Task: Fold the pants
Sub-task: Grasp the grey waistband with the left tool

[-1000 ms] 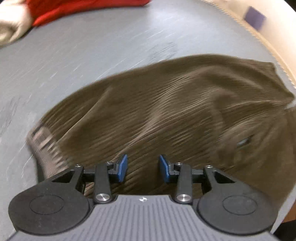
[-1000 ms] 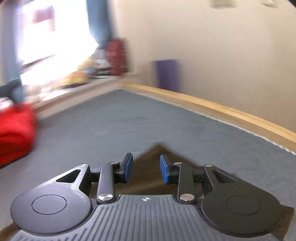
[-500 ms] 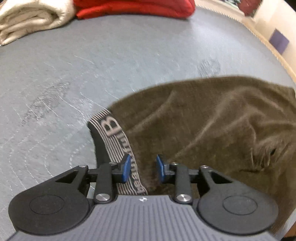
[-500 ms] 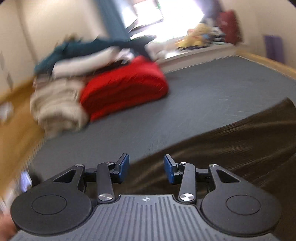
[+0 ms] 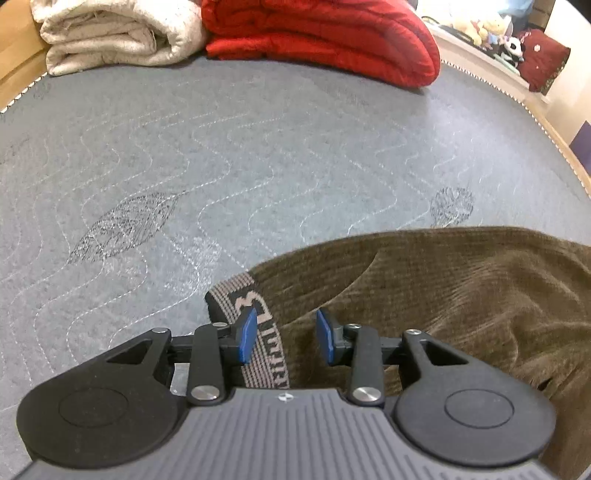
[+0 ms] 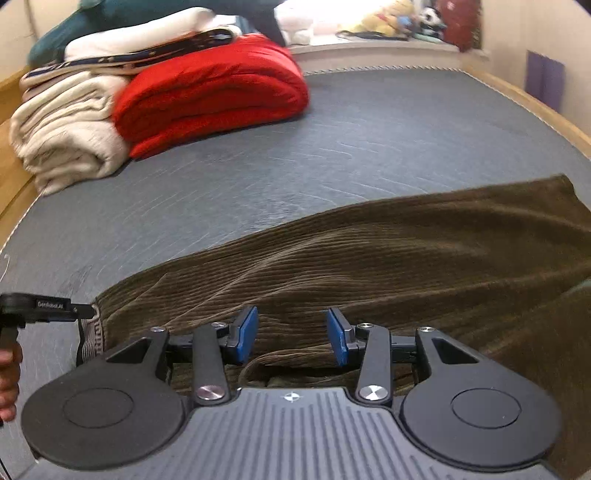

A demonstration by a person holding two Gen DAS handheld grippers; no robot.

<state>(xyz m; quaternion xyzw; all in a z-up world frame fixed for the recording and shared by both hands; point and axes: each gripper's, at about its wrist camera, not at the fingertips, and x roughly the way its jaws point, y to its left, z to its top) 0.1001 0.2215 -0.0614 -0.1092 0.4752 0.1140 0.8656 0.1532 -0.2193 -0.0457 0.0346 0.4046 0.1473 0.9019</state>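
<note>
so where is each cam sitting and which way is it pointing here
Left wrist: rides on the left gripper, looking forward over the pants waistband across the grey mattress; only its open fingers show.
Right wrist: rides on the right gripper, low over the pants' near edge; its open fingers, the left gripper and a hand show at left.
Shared: pants, mattress, red blanket, cream blanket.

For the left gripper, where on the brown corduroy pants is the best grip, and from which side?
Probably the striped elastic waistband, at the pants' near left corner. It lies flat on the grey mattress as a firm, bare edge between the open left gripper's pads, so come in low from the mattress side, one finger sliding beneath. The right gripper, also open, hovers over mid-fabric, which would likely bunch.
</note>
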